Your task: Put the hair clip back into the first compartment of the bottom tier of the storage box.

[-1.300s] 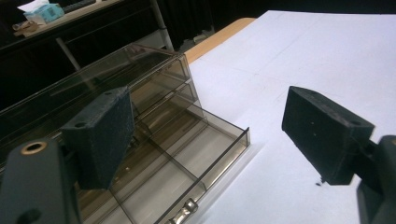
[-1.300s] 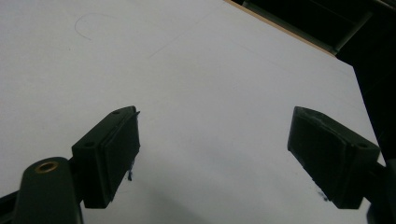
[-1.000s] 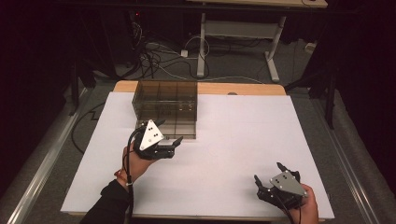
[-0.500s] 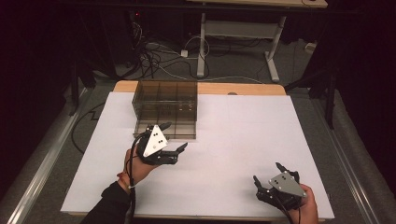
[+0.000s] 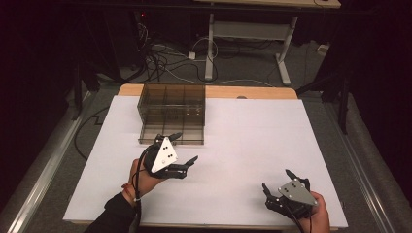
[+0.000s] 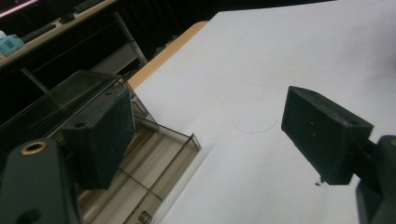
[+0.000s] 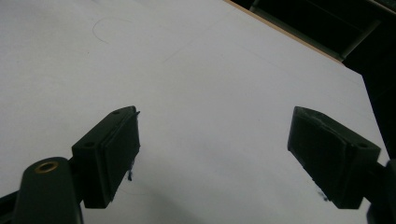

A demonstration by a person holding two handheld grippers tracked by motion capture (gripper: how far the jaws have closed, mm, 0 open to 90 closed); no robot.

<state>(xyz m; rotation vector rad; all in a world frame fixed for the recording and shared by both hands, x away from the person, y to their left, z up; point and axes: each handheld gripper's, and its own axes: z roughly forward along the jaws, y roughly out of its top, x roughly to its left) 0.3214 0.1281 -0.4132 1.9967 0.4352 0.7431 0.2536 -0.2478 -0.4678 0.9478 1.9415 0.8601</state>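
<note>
Smoky clear plastic organiser box (image 5: 172, 113) stood near the bench's (image 5: 252, 141) far-left corner. Left gripper (image 5: 183, 151) hovered just beside its near wall, fingers (image 6: 100, 135) spread, holding nothing. Right gripper (image 5: 278, 182) sat near the near-right corner, fingers (image 7: 112, 154) likewise released.

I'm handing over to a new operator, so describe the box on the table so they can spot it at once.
Start from the white sheet that covers the table; at its far left part stands the compartment box, just beyond the open left gripper. It is a smoky, see-through plastic box split by dividers into compartments, the one raised thing on the flat sheet apart from the grippers.
</note>
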